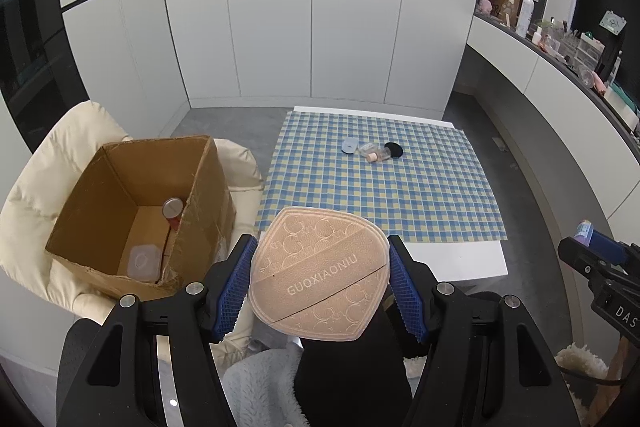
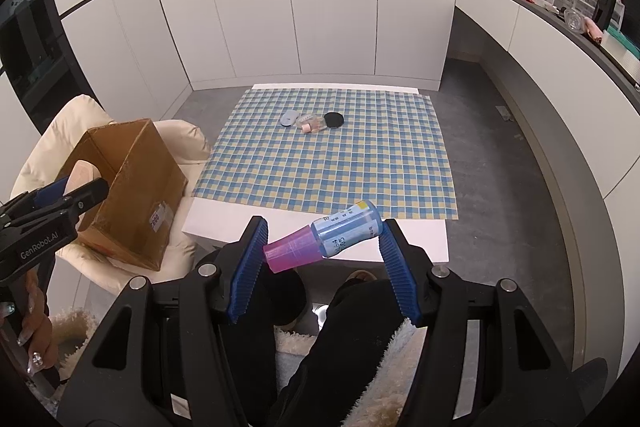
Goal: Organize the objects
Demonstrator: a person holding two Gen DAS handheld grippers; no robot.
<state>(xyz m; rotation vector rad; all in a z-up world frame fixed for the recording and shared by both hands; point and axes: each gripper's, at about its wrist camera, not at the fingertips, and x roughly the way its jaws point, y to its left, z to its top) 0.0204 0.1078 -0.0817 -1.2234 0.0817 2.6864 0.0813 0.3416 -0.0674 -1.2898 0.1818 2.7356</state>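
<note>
Left gripper (image 1: 320, 279) is clamping a flat tan pad (image 1: 320, 275) marked GUOXIAONIU edge to edge between its blue pads; the pad is facing the camera, its broad face tilted up, its width spanning the jaws.

Cardboard box (image 1: 136, 203) is sitting open-topped on a cream cushioned chair (image 1: 40, 195), up and to the left of the left gripper; that offset is what the drop is likely turning on, since the pad is hanging just beside the box's near right wall, not yet over the opening; a metal-lidded jar (image 1: 173, 207) and a clear lidded tub (image 1: 141, 261) are already lying inside.

Right gripper (image 2: 322, 243) is holding a blue bottle with a pink cap (image 2: 324, 237) crosswise; long axis is running jaw to jaw, cap against the left pad, base against the right, base end riding higher.

In the right wrist view the box is lying well to the left, beyond the left gripper; left hand is the nearer, so probably first to release.

Both grippers are pointing steeply down over the person's lap, short of the checked cloth (image 2: 328, 155); a few small items (image 2: 312, 121) are waiting at its far middle.
</note>
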